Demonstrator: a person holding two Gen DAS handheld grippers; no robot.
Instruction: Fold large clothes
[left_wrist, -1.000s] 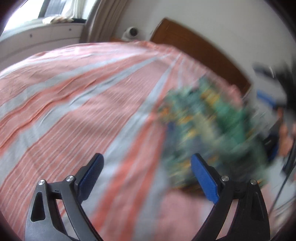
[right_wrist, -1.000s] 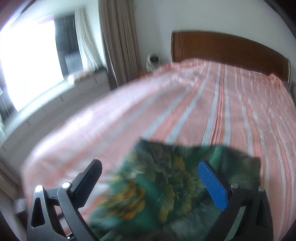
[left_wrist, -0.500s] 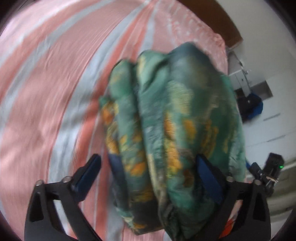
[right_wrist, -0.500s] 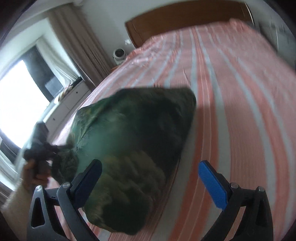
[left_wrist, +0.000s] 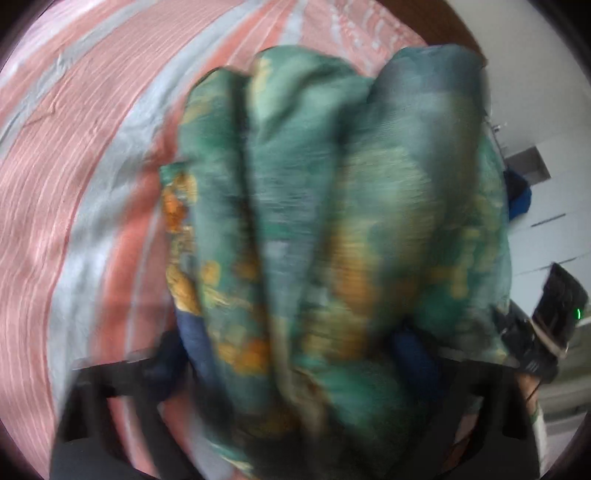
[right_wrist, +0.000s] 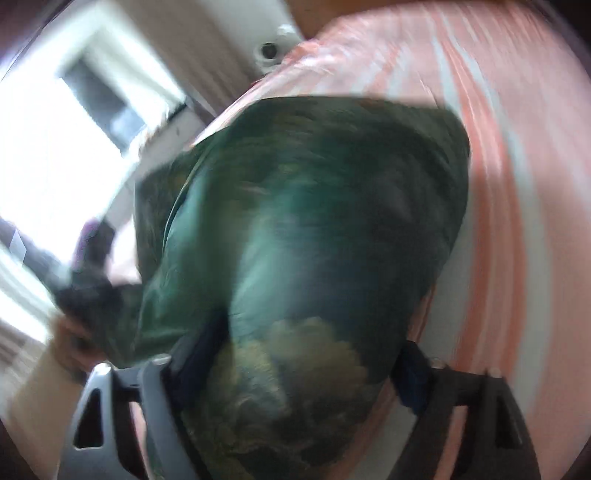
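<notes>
A green garment with orange and blue print (left_wrist: 332, 184) lies bunched in thick folds on the striped bed, and in the right wrist view the same garment (right_wrist: 314, 203) looks dark green. My left gripper (left_wrist: 291, 354) straddles its near end, jaws closing, both blue pads against the cloth. My right gripper (right_wrist: 303, 354) straddles the opposite end, jaws also closing with the bundle filling the gap and touching both pads. Both views are blurred. The right gripper's black body (left_wrist: 554, 314) shows past the garment, and the left tool (right_wrist: 92, 266) with a hand (right_wrist: 70, 339) shows in the right wrist view.
The bed's pink and grey striped sheet (left_wrist: 74, 184) spreads left of the garment, and the sheet (right_wrist: 517, 184) runs on to its right in the other view. A wooden headboard (left_wrist: 454, 26), white cabinets (left_wrist: 546, 221), a bright window (right_wrist: 55, 147) and a small white device (right_wrist: 271, 50) surround the bed.
Both grippers swung down onto the green garment from opposite ends. Their jaws, wide apart before, have narrowed around the bundle, which now fills both views.
</notes>
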